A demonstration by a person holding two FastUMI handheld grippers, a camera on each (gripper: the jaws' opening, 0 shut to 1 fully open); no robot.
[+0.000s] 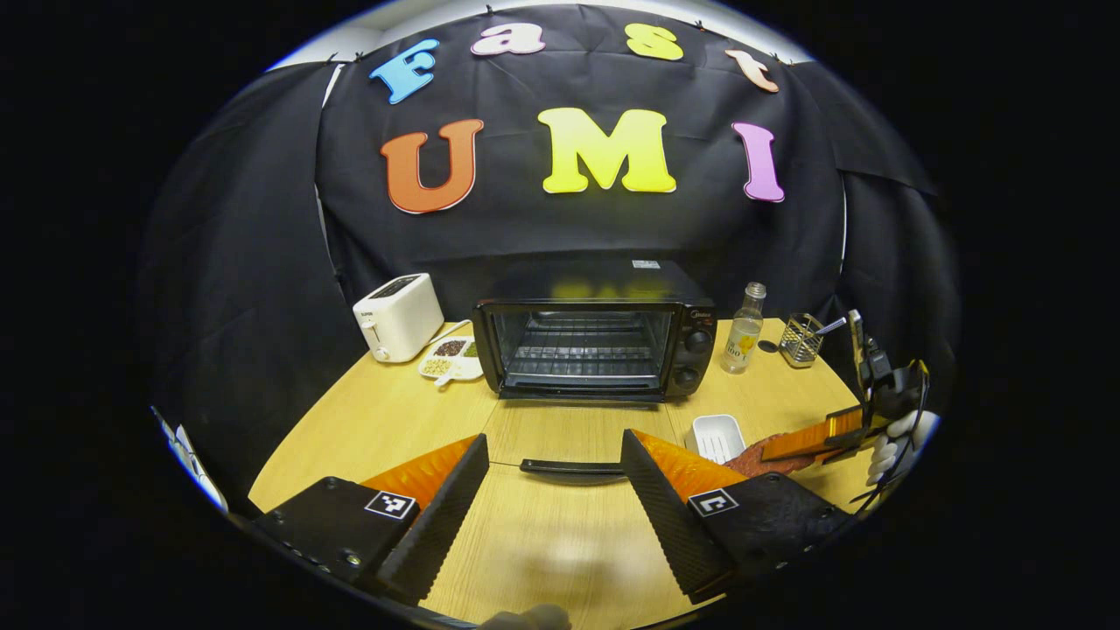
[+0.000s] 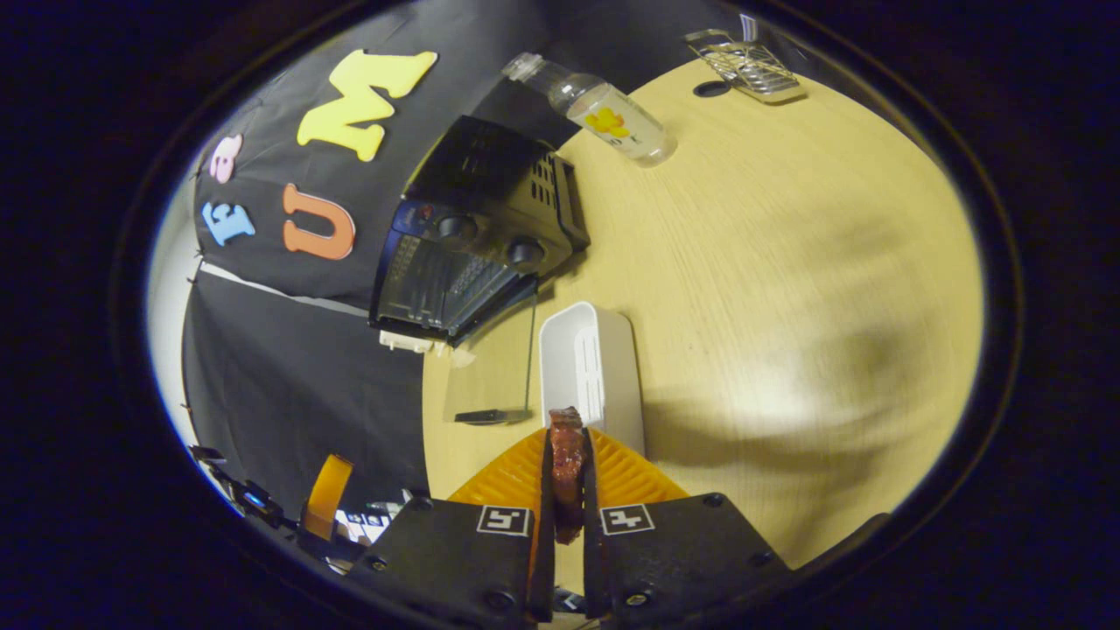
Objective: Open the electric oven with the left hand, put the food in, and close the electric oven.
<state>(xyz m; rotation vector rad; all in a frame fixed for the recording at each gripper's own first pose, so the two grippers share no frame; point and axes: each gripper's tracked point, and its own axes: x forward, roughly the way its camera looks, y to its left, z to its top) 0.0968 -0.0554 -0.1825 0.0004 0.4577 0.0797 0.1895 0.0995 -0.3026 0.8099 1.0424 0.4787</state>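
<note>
Two grippers: our right gripper (image 2: 567, 490) has fingers clamped on the food (image 2: 566, 468); left gripper (image 1: 556, 490) fingers spread, facing the open oven (image 1: 595, 337) ahead across the table (image 1: 367, 420).

Oven (image 1: 595, 337) door (image 1: 573, 470) lies open on table (image 1: 367, 420). Left gripper (image 1: 553, 481) spread wide, holding nothing, near door handle.
</note>
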